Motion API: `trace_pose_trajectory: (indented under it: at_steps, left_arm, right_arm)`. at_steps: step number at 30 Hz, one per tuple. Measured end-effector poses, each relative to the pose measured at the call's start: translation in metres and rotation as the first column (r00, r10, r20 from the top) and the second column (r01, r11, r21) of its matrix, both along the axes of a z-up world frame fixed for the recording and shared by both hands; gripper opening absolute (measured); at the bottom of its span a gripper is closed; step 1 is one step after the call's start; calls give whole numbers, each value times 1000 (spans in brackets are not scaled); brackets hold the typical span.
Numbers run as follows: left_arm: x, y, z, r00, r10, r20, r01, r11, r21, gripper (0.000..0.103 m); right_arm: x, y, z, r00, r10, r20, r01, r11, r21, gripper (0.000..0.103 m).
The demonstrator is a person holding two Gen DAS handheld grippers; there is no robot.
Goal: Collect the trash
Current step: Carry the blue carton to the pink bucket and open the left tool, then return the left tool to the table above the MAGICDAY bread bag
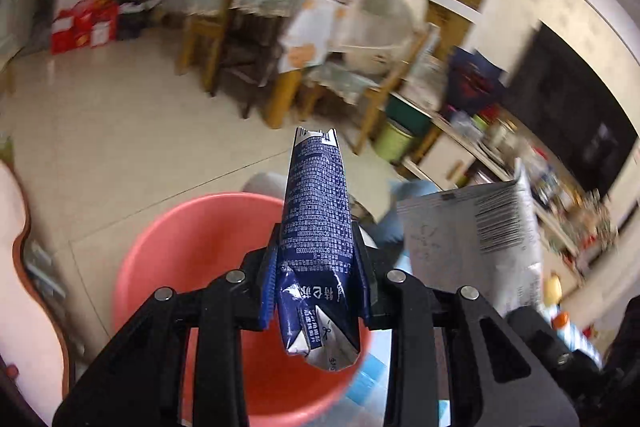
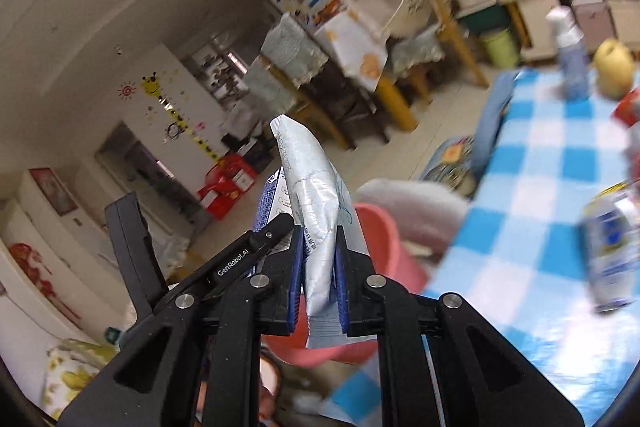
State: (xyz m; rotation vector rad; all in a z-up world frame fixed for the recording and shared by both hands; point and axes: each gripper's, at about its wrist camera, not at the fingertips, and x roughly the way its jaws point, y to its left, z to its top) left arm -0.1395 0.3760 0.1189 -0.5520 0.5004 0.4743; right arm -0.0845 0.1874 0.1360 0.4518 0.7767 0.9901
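Observation:
My left gripper [image 1: 316, 239] is shut on a crushed dark blue carton [image 1: 316, 187] that sticks up between the pads. Below it stands a pink basin [image 1: 180, 247]. In the right wrist view my right gripper [image 2: 319, 231] is shut on a silvery white pouch [image 2: 312, 179]. The same pouch [image 1: 472, 239] shows to the right of the carton in the left wrist view. A black finger [image 2: 248, 255] of the left gripper and a corner of the blue carton [image 2: 268, 203] lie just left of the pouch. The pink basin [image 2: 384, 235] sits behind and below both.
A table with a blue-and-white checked cloth [image 2: 540, 187] lies to the right, bearing a can [image 2: 612, 247], a spray bottle [image 2: 568, 59] and a yellow object [image 2: 612, 67]. Wooden chairs [image 1: 216, 27], red boxes [image 1: 84, 23] and a green bin [image 1: 394, 143] stand on the tiled floor beyond.

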Motion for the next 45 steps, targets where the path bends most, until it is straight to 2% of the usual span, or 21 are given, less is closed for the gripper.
trace_pose_trajectory:
  at_steps: [4, 6, 7, 8, 9, 11, 14, 17, 19, 21, 24, 26, 31, 35, 41, 45]
  left_arm:
    - [0, 15, -10, 998, 54, -25, -54, 998, -19, 33]
    - [-1, 16, -12, 997, 67, -33, -68, 998, -11, 36]
    - [-1, 16, -11, 997, 75, -31, -75, 997, 2, 46]
    - [-2, 15, -11, 996, 87, -30, -87, 996, 19, 52]
    - [-3, 12, -9, 995, 98, -22, -97, 994, 43, 60]
    - [-3, 6, -8, 995, 96, 2, -96, 993, 69, 63]
    - [-6, -8, 0, 994, 68, 89, -78, 990, 116, 75]
    - [-6, -26, 5, 990, 16, 143, -40, 985, 169, 82]
    - [2, -35, 5, 987, -45, 153, 21, 988, 155, 83]
    - [7, -43, 3, 986, -91, 138, 71, 987, 143, 83]
    - [15, -60, 4, 985, -150, 91, 133, 977, 168, 83]
    - [18, -70, 1, 985, -169, 41, 159, 969, 192, 83]
    - [27, -92, -7, 967, -248, -62, 256, 942, 218, 83]
    - [35, -115, -11, 951, -286, -118, 308, 910, 277, 83]
    - [44, -144, -19, 909, -399, -118, 416, 865, 280, 82]
    - [49, -164, -24, 882, -449, -139, 470, 836, 281, 82]
  right_arm:
    - [8, 38, -18, 995, 40, -91, -40, 999, 4, 21]
    - [9, 45, -27, 993, 30, -113, -33, 999, -29, 40]
    - [9, 45, -31, 993, 13, -121, -19, 999, -49, 47]
    - [9, 43, -35, 992, -18, -125, 8, 997, -78, 62]
    - [7, 39, -36, 992, -43, -120, 31, 995, -95, 67]
    - [3, 28, -39, 993, -71, -94, 60, 992, -114, 69]
    - [-2, 3, -41, 988, -146, -44, 136, 975, -174, 81]
    - [-7, -23, -42, 982, -189, 12, 187, 956, -226, 82]
    - [-15, -38, -42, 975, -212, 68, 222, 938, -266, 82]
    - [-19, -50, -43, 969, -217, 118, 243, 923, -298, 88]
    - [-34, -71, -43, 950, -232, 210, 294, 889, -351, 90]
    - [-35, -80, -44, 943, -232, 237, 308, 877, -369, 92]
    - [-47, -101, -48, 925, -203, 321, 333, 840, -429, 98]
    - [-52, -118, -55, 930, -197, 309, 324, 837, -441, 98]
    - [-55, -146, -70, 942, -240, 235, 323, 834, -446, 98]
    - [-56, -162, -74, 939, -255, 229, 335, 827, -451, 98]
